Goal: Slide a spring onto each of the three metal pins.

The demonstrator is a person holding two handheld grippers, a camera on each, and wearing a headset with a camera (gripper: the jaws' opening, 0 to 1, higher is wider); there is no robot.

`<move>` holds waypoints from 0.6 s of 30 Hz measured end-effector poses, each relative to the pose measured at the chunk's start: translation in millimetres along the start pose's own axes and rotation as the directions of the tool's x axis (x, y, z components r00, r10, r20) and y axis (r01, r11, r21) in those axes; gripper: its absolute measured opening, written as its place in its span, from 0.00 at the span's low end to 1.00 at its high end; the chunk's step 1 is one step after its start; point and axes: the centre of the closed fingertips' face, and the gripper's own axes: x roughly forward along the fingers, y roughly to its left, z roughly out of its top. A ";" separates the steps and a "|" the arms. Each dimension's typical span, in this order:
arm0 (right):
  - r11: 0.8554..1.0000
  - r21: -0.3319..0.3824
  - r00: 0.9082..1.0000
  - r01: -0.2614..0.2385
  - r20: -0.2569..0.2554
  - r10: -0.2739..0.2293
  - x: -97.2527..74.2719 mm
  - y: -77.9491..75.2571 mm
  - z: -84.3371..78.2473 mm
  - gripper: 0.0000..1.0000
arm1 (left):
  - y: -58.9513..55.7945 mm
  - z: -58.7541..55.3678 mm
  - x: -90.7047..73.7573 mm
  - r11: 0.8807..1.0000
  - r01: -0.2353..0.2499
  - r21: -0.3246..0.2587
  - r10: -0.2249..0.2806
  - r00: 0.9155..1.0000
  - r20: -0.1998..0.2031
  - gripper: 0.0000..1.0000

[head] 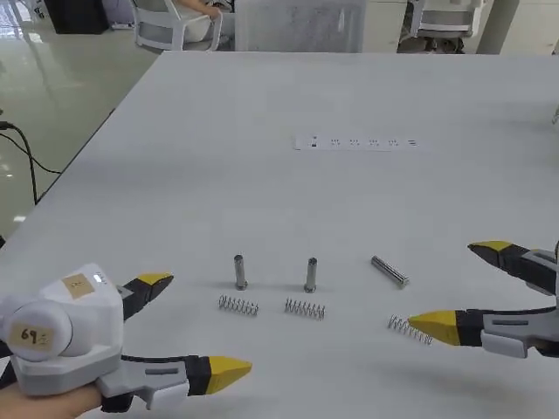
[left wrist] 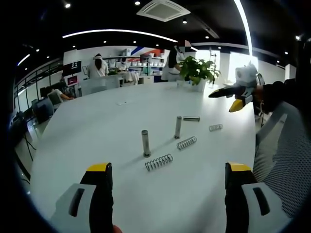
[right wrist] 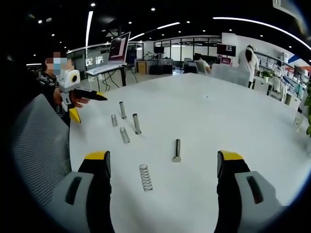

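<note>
**Head view.** The white, matte table [head: 175,175] carries three smooth grey metal pins in a row. The left pin [head: 239,271] and middle pin [head: 311,274] stand upright on slightly wider bases. The right pin [head: 389,271] lies flat on its side. One coiled wire spring lies just in front of each pin: left spring [head: 238,305], middle spring [head: 305,308], right spring [head: 407,327]. All three springs rest on the table, apart from the pins. A flat white power strip [head: 358,142] lies farther back.

The left gripper [head: 194,325], grey with yellow-tipped jaws, is spread wide at lower left and grips nothing. The right gripper [head: 447,285] is equally wide and empty. Its nearer jaw tip sits just beside the right spring; contact cannot be determined.

**Left gripper view.** The gripper's own jaws rise wide apart, and the left spring [left wrist: 159,162] lies on the table ahead, between them. This view adds a leafy potted plant [left wrist: 197,70] at the far table edge and a mesh chair back [left wrist: 282,145]. The right gripper [left wrist: 222,101] hangs above the table with its jaws apart.

**Right gripper view.** The gripper's own jaws are wide. The right pin [right wrist: 177,150] and right spring [right wrist: 144,177] lie ahead between them, separated from each other. The pin's wider head points toward the camera. The left gripper [right wrist: 90,107] appears at the left, held in a hand.
</note>
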 end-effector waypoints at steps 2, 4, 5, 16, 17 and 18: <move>1.000 0.005 1.000 0.000 -0.007 0.000 3.8 -2.9 4.3 0.87 | 0.0 0.6 -0.5 1.000 -0.002 -0.002 0.002 1.000 0.002 0.95; 1.000 -0.003 1.000 0.003 -0.017 -0.003 7.1 -5.6 6.3 0.85 | -0.2 0.7 -0.9 1.000 -0.003 -0.001 0.003 1.000 0.001 0.95; 1.000 -0.006 1.000 0.002 -0.029 -0.002 9.8 -7.3 7.3 0.83 | 0.2 0.6 -1.1 1.000 -0.004 -0.002 0.004 1.000 0.002 0.95; 0.999 -0.032 0.995 -0.007 -0.099 0.004 36.8 -16.2 15.6 0.71 | 0.2 0.7 -4.4 1.000 -0.014 -0.009 0.014 1.000 0.007 0.95; 0.999 -0.034 0.995 -0.008 -0.103 0.004 38.9 -16.6 15.9 0.70 | 0.3 0.7 -4.6 1.000 -0.015 -0.010 0.015 1.000 0.007 0.95; 0.999 -0.035 0.994 -0.006 -0.113 0.002 41.0 -17.6 15.3 0.69 | 0.8 0.7 -4.8 1.000 -0.016 -0.011 0.016 1.000 0.008 0.95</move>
